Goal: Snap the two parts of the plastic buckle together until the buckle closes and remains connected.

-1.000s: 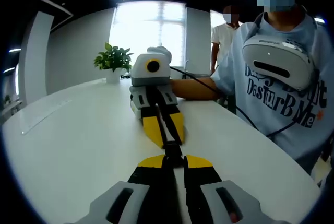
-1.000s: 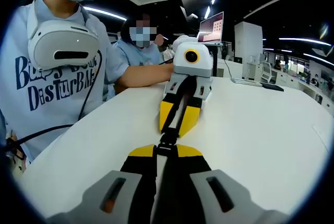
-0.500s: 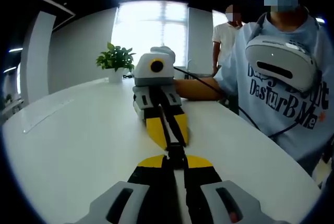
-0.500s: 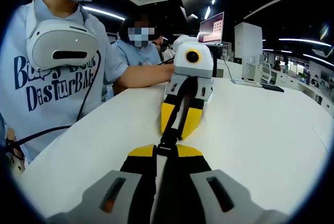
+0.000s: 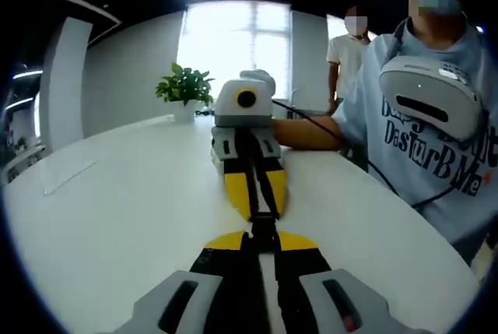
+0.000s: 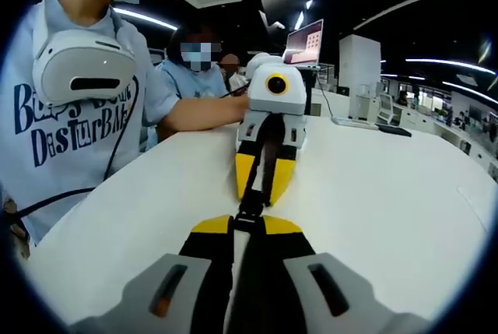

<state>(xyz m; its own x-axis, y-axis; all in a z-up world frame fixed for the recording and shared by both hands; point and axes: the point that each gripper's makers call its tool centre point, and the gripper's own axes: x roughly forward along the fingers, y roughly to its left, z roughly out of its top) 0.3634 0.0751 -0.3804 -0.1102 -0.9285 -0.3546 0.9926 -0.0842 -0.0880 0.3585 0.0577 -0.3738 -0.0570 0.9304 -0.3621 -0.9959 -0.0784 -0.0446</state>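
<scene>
Left gripper (image 5: 261,242) and right gripper (image 6: 247,226) face each other over the table (image 5: 117,217), jaws clamped on black buckle (image 5: 263,225) straps, aligning halves for mating.

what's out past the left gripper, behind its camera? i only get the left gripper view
Observer: In the right gripper view an open laptop stands beyond the left gripper, its screen lit.
Operator: anything else over there
Observer: A dark flat item lies near the far edge of the white table. It is too small to identify.
Operator: does the left gripper look shut from the front
Observer: Yes. Its yellow-tipped jaws are shut on the black strap and point straight at the right gripper.
</scene>
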